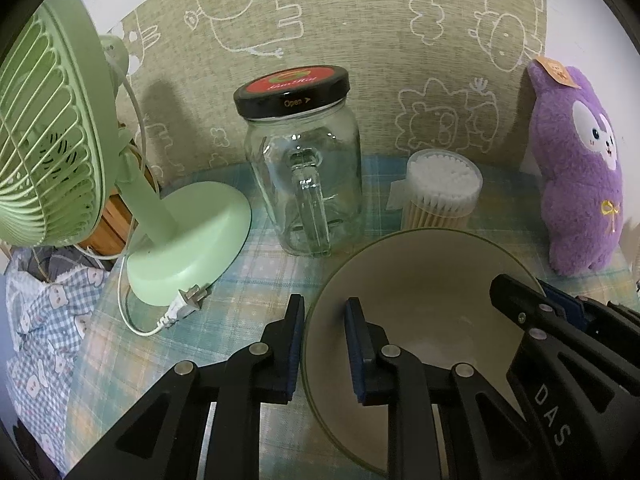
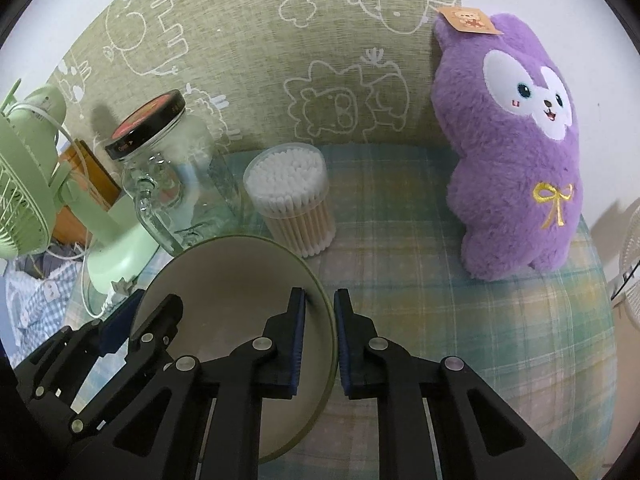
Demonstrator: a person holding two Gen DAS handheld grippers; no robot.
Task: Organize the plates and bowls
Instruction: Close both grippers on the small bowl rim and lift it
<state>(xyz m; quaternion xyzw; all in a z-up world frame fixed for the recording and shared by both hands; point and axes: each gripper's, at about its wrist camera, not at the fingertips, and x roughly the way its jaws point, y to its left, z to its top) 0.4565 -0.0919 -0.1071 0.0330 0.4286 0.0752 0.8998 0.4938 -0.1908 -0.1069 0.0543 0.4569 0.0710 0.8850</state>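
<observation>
A cream bowl [image 1: 420, 300] with a thin green rim sits low on the plaid tablecloth [image 1: 260, 280], and both grippers hold it. My left gripper [image 1: 325, 308] is shut on the bowl's left rim, one finger outside the wall and one inside. In the same view my right gripper [image 1: 536, 296] clamps the opposite rim. In the right wrist view the bowl [image 2: 232, 280] lies left of centre. There my right gripper [image 2: 319, 300] pinches its right rim, and my left gripper [image 2: 148, 308] grips the far left edge. The bowl looks empty.
Behind the bowl stand a lidded glass jar with a handle [image 1: 304, 168], a tub of cotton swabs [image 1: 442, 192] and a purple plush toy [image 2: 516, 152]. A green desk fan [image 1: 60, 140] with its loose plug [image 1: 188, 300] stands at the left. A white fan [image 2: 630, 264] shows at the right edge.
</observation>
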